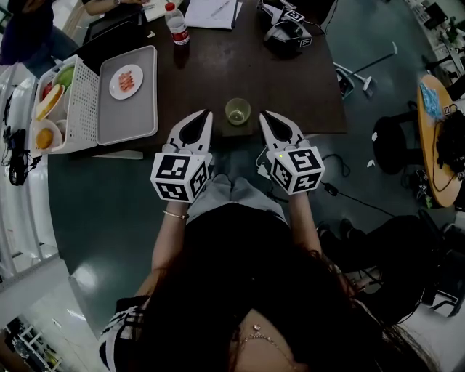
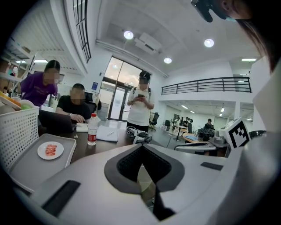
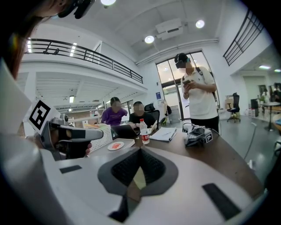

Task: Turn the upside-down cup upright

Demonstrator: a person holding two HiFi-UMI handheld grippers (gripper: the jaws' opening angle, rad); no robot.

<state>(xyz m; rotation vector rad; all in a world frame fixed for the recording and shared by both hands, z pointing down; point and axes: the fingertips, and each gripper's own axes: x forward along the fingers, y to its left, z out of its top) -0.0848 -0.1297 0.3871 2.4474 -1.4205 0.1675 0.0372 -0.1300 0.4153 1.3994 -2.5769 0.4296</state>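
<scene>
A small greenish translucent cup (image 1: 237,111) stands on the dark table (image 1: 305,87) close to its front edge; from above its open mouth appears to face up. My left gripper (image 1: 205,116) is just left of the cup and my right gripper (image 1: 266,117) just right of it. Both point away from me and neither touches the cup. Both are shut with nothing between the pads. In the left gripper view the jaws (image 2: 141,148) meet at the tip, as they do in the right gripper view (image 3: 140,150). A pale sliver of the cup shows below each tip.
A grey tray (image 1: 131,112) with a white plate of red food (image 1: 126,81) lies left, beside a white basket (image 1: 76,102) of fruit. A water bottle (image 1: 176,25), papers (image 1: 211,13) and another marked gripper (image 1: 288,30) lie at the far side. People sit and stand beyond the table.
</scene>
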